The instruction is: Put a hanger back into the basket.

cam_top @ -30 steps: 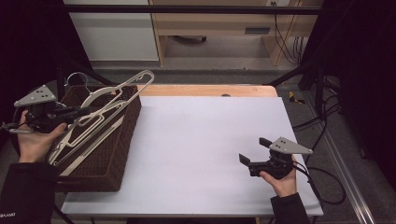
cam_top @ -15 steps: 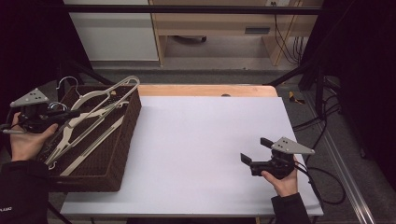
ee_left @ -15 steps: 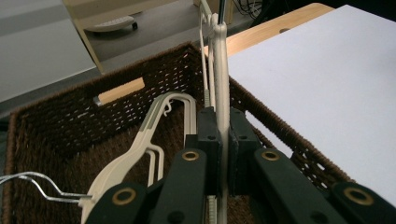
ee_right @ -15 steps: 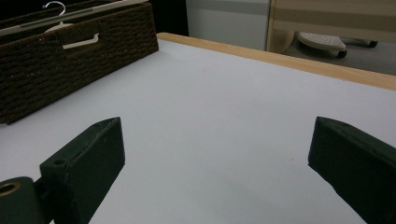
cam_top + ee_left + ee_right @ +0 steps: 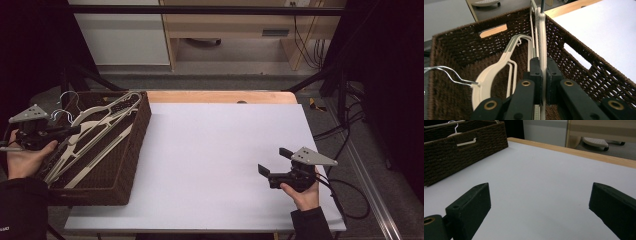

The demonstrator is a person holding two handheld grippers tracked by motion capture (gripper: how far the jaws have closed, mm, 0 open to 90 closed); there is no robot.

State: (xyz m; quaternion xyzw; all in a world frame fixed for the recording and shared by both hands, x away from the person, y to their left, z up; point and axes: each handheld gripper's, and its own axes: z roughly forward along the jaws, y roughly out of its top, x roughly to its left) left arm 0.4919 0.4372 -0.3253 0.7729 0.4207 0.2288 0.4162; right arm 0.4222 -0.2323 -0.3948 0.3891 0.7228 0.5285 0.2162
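Cream plastic hanger pinched over a dark wicker basket

Left gripper has its jaws closed tight on the thin bar of a cream hanger, which runs between the pads and on toward the far rim of the woven brown basket at the table's left edge. Below it, more cream hangers lie inside the basket, their wire hooks toward the left wall. Right gripper sits low on the white tabletop near the front right, well apart from the basket, its jaws spread wide with nothing between them.
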